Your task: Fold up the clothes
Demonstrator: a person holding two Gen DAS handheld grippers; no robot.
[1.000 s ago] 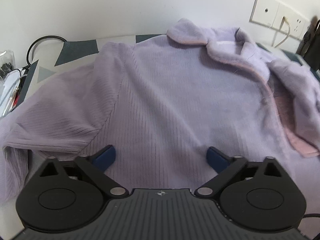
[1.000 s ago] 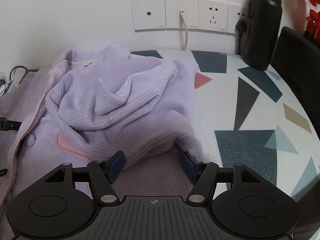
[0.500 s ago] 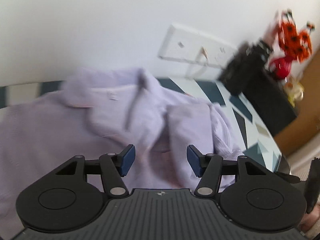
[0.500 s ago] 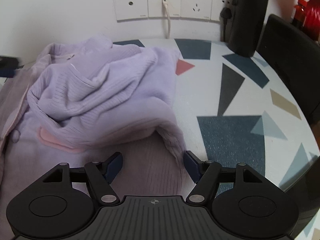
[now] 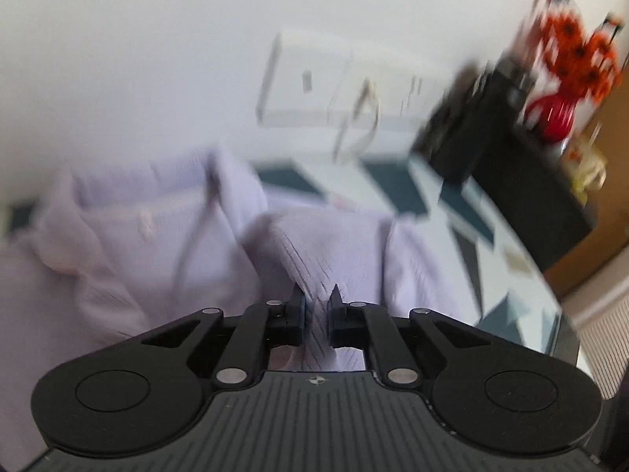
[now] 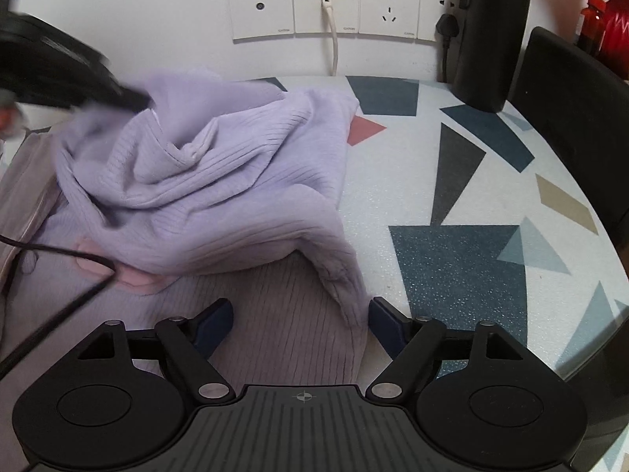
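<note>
Two tools: our left tool point(image 5: 315, 306) pinches a soft ridge of the lilac ribbed pyjama top point(image 6: 220, 181); our right tool point(image 6: 302, 316) gapes at six o'clock, astride its limp hem.

Ahead of you, white wall sockets point(image 6: 334, 6) with a white cable point(image 6: 333, 45) plugged in; a black flask point(image 6: 491, 35) stands on the patterned table point(image 6: 471, 196).

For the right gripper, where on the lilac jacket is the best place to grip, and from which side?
Probably the ribbed hem corner of the lilac jacket, approached from the near table edge. That flap lies raised and loose just ahead of the open right gripper.
</note>
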